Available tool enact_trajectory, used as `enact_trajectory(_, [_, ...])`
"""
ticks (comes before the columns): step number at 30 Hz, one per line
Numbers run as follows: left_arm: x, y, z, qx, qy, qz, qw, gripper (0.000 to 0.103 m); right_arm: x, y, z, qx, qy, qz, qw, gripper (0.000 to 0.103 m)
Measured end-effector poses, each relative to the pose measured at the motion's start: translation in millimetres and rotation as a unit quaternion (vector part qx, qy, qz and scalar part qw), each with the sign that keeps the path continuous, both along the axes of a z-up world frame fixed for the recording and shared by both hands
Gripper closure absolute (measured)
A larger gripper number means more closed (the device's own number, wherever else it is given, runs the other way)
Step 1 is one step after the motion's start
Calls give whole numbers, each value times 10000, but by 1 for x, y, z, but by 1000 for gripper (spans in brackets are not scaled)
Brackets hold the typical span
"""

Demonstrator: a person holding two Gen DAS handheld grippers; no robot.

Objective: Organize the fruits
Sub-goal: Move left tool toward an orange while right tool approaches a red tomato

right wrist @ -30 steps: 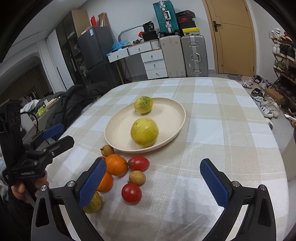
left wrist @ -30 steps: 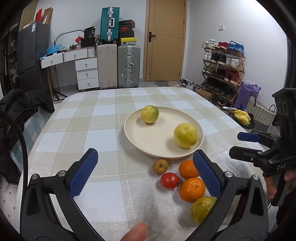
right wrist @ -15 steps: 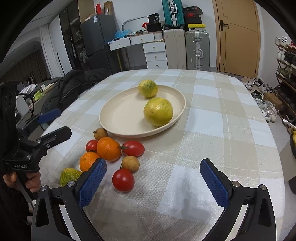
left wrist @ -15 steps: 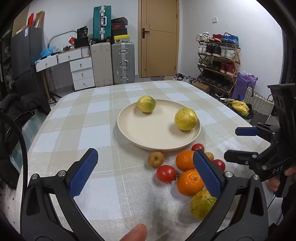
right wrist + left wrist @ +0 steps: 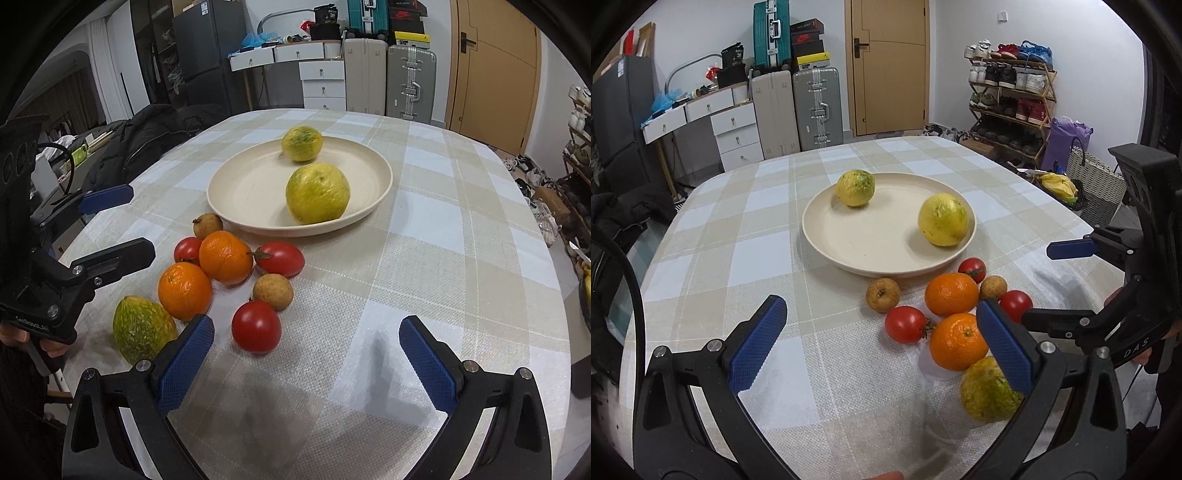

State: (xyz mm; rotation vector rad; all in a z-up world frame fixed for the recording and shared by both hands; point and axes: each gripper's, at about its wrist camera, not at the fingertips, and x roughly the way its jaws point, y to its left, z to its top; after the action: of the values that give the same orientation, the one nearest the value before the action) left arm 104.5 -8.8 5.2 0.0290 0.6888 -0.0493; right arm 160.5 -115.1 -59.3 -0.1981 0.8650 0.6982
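Observation:
A cream plate [image 5: 871, 240] [image 5: 255, 192] on the checked tablecloth holds two yellow-green melons [image 5: 943, 219] [image 5: 317, 199], one near [image 5: 317, 199] and one far [image 5: 302, 143]. In front of it lie two oranges [image 5: 958, 341] [image 5: 184, 290], three tomatoes [image 5: 905, 325] [image 5: 256, 326], two small brown fruits [image 5: 882, 294] [image 5: 273, 291] and a third green-yellow melon [image 5: 988, 393] [image 5: 142, 328]. My left gripper [image 5: 881, 345] is open above the cloth, its right pad over the loose pile. My right gripper [image 5: 306, 362] is open, just short of the nearest tomato.
The round table's edge [image 5: 554, 288] curves close on the right. A dark jacket [image 5: 147, 144] lies on a seat at the left. Suitcases [image 5: 816, 107], drawers, a door and a shoe rack [image 5: 1012, 107] stand behind; a basket with bananas [image 5: 1056, 186] sits on the floor.
Both grippers have moved forward and lower toward the loose fruit pile, so the fruits look larger and nearer. Both stay open and no fruit has moved.

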Motion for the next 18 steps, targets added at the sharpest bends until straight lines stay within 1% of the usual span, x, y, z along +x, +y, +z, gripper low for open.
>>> enact_trajectory(4, [0, -7, -4, 34, 115, -99, 9999, 0, 0, 0, -1, 15, 38, 74, 10000, 0])
enact_trajectory(8, [1, -13, -5, 96, 131, -217, 9996, 0, 0, 2, -2, 51, 98, 169, 9998, 2])
enact_trajectory(11, [1, -17, -8, 136, 188, -266, 9994, 0, -2, 4, -3, 71, 126, 265, 9995, 14])
enact_trajectory(12, [2, -18, -9, 144, 208, -277, 9993, 0, -2, 5, -4, 72, 148, 304, 9994, 22])
enact_trajectory(13, [2, -19, -10, 149, 227, -281, 9992, 0, -3, 7, -5, 60, 171, 336, 9993, 28])
enact_trajectory(14, [3, -19, -11, 148, 255, -292, 9991, 0, -4, 7, -5, 54, 178, 356, 9992, 30])
enact_trajectory(15, [3, -20, -12, 142, 282, -297, 9991, 0, -5, 9, -6, 57, 168, 383, 9991, 35])
enact_trajectory(16, [4, -19, -13, 113, 290, -299, 9991, 0, -5, 10, -7, 60, 165, 414, 9990, 42])
enact_trajectory(18, [5, -18, -14, 31, 333, -297, 9990, 0, -6, 12, -8, 25, 160, 458, 9988, 47])
